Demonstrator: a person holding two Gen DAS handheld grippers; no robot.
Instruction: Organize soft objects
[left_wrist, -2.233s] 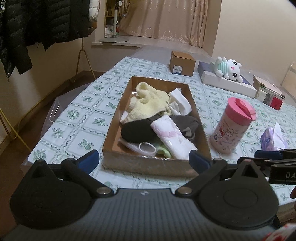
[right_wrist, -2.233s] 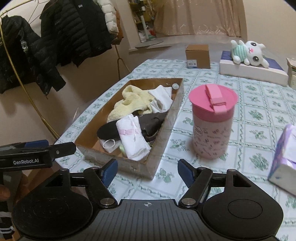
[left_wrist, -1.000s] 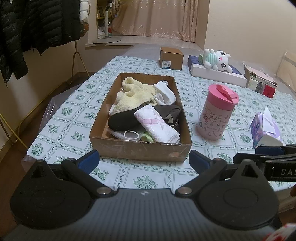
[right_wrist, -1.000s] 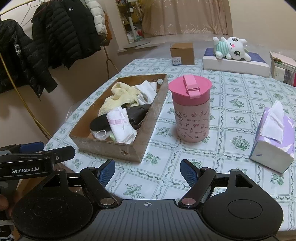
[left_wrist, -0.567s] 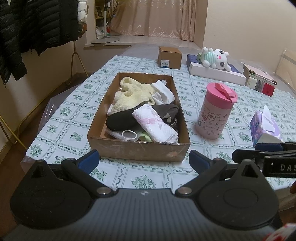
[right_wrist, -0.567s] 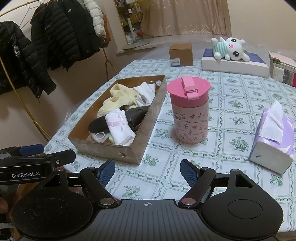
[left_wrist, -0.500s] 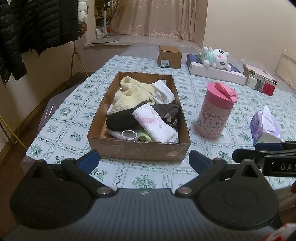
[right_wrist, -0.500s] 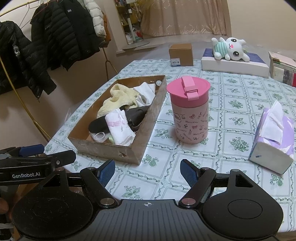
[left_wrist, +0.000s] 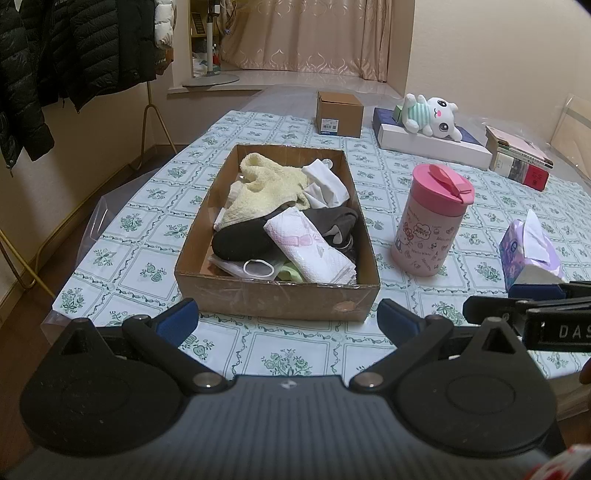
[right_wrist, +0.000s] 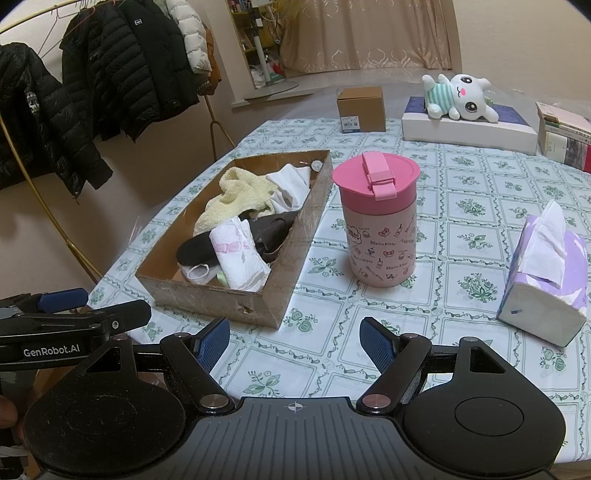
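At the left of a table (left_wrist: 155, 236) spread with a green-flowered cloth, a shallow cardboard box (left_wrist: 277, 301) holds a heap of soft things: a yellow towel (left_wrist: 266, 188) at its far end, a white cloth (left_wrist: 325, 181) beside it, a dark garment (left_wrist: 243, 240) in the middle, and a folded white-and-pink cloth (left_wrist: 310, 251) and a face mask (left_wrist: 258, 267) at the near end. Just right of the box stands a pink lidded cup (right_wrist: 380, 218), and farther right a purple tissue pack (right_wrist: 546, 273). Along the far edge lie a small carton (left_wrist: 339, 113) and a plush toy (left_wrist: 430, 114) on a flat white box (left_wrist: 432, 144). The left gripper (left_wrist: 288, 319) and right gripper (right_wrist: 295, 338) hover over the near edge, jaws spread wide, holding nothing.
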